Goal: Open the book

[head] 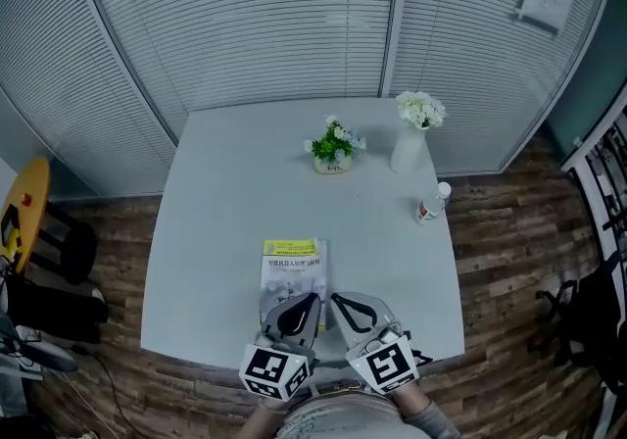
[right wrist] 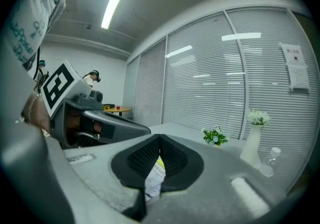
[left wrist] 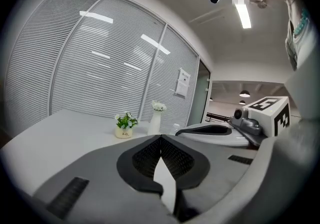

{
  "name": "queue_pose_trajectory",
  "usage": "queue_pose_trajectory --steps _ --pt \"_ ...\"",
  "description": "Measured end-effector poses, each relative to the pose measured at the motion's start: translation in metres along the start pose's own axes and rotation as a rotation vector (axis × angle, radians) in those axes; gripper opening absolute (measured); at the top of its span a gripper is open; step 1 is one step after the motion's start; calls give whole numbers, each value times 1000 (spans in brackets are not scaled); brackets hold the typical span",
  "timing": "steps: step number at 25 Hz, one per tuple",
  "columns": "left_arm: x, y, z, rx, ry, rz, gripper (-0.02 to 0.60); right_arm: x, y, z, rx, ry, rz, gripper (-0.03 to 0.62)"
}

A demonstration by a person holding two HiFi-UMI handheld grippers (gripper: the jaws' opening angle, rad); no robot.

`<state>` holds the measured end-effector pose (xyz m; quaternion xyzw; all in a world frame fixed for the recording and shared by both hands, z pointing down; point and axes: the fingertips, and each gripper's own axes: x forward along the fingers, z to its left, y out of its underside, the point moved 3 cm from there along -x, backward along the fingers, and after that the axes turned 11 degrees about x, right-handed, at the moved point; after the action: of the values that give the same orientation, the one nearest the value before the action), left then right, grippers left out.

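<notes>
A closed book [head: 292,268] with a yellow band across its top lies flat near the front edge of the white table [head: 225,212]. My left gripper [head: 314,298] hovers over the book's near right corner, jaws shut with nothing between them. Right beside it, my right gripper [head: 334,298] is also shut and empty, its tip just off the book's right edge. In the left gripper view the closed jaws [left wrist: 160,138] point toward the far side of the table. Through the gap under the right gripper [right wrist: 160,138] a strip of the book's cover [right wrist: 154,177] shows.
A small pot of flowers [head: 334,149], a tall white vase of flowers [head: 412,136] and a small bottle [head: 431,204] stand on the far right part of the table. Window blinds close off the back. A yellow round stool [head: 24,210] stands at the left.
</notes>
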<state>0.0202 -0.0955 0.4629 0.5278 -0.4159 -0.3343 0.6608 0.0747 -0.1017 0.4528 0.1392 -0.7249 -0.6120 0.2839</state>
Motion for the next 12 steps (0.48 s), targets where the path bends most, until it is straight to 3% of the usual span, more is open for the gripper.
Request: queue_pose_trajectory --steps 12 --pt "20 7 4 1 53 39 -2 9 -1 -13 10 38 19 2"
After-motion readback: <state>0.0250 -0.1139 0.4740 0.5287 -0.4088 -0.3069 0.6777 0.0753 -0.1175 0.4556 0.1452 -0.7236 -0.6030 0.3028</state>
